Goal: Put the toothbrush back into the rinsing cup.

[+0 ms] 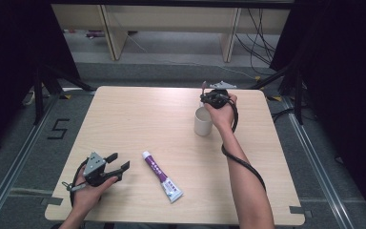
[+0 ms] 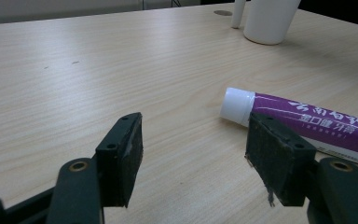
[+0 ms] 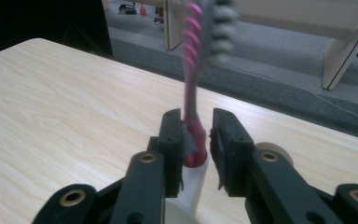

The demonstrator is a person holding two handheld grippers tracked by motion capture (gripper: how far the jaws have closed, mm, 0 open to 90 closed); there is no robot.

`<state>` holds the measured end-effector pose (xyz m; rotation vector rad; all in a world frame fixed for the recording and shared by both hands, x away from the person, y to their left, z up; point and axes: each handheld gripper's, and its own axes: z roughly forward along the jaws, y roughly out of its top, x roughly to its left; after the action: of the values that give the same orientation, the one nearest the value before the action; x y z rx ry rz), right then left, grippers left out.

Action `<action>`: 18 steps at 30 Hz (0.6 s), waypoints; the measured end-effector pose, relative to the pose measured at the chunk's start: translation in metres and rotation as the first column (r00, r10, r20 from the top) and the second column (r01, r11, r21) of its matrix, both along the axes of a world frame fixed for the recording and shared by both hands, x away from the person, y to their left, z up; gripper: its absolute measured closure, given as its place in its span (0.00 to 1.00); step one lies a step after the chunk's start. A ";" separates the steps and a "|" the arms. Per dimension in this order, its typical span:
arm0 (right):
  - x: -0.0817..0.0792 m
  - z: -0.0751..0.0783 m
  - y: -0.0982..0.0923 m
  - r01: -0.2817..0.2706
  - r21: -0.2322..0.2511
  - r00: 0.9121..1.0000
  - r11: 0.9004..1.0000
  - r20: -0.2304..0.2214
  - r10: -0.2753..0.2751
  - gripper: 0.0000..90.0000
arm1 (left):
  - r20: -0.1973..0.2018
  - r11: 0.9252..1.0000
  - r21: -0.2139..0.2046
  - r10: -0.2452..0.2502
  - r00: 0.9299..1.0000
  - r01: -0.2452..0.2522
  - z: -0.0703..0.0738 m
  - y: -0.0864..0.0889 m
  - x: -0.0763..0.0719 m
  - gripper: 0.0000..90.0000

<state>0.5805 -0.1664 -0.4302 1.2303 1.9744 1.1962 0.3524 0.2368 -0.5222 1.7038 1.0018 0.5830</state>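
A pink toothbrush [image 3: 192, 70] stands upright between the jaws of my right gripper [image 3: 198, 119]. It leans on the left pad, with a gap to the right pad, so the jaws are open. From above, that gripper [image 1: 205, 97] is at the far side of a white cup [image 1: 203, 123]. In the left gripper view a white stem [image 2: 237, 13] stands on the table just beside the cup [image 2: 270, 21]. My left gripper [image 1: 120, 160] rests open and empty at the front left. A purple-and-white toothpaste tube [image 2: 307, 123] lies just beyond its right jaw, also visible from above [image 1: 162, 176].
The wooden table [image 1: 138, 114] has bare room across its left and middle. Dark curtains flank it, and cables and wooden furniture legs stand on the floor beyond its far edge.
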 end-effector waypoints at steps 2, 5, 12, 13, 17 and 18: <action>-0.001 0.001 0.001 0.001 -0.001 1.000 1.000 0.004 -0.001 0.75 | 0.000 1.000 0.000 0.000 1.000 0.000 0.000 0.000 0.000 0.40; -0.003 0.003 -0.001 -0.014 0.013 1.000 1.000 -0.020 0.014 0.69 | 0.000 1.000 0.001 0.000 1.000 0.000 0.000 0.000 0.000 0.40; -0.018 0.008 -0.009 -0.017 0.016 1.000 1.000 -0.022 0.018 0.61 | 0.005 1.000 -0.001 -0.007 1.000 0.007 -0.001 -0.001 0.001 0.40; -0.022 0.009 -0.012 -0.022 0.015 0.999 1.000 -0.024 0.023 0.60 | 0.005 1.000 -0.002 -0.008 1.000 0.008 -0.001 -0.001 0.000 0.40; -0.035 0.011 -0.021 -0.024 0.024 0.999 0.999 -0.039 0.025 0.57 | 0.002 1.000 0.017 -0.007 1.000 0.007 0.000 -0.001 0.000 0.40; -0.039 0.011 -0.024 -0.030 0.013 0.999 0.999 -0.040 0.031 0.57 | 0.003 1.000 0.016 -0.008 1.000 0.008 0.000 -0.002 0.000 0.40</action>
<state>0.5412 -0.1901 -0.4189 1.2440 2.0250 1.2093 0.3523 0.2352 -0.5222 1.7198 0.9901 0.5901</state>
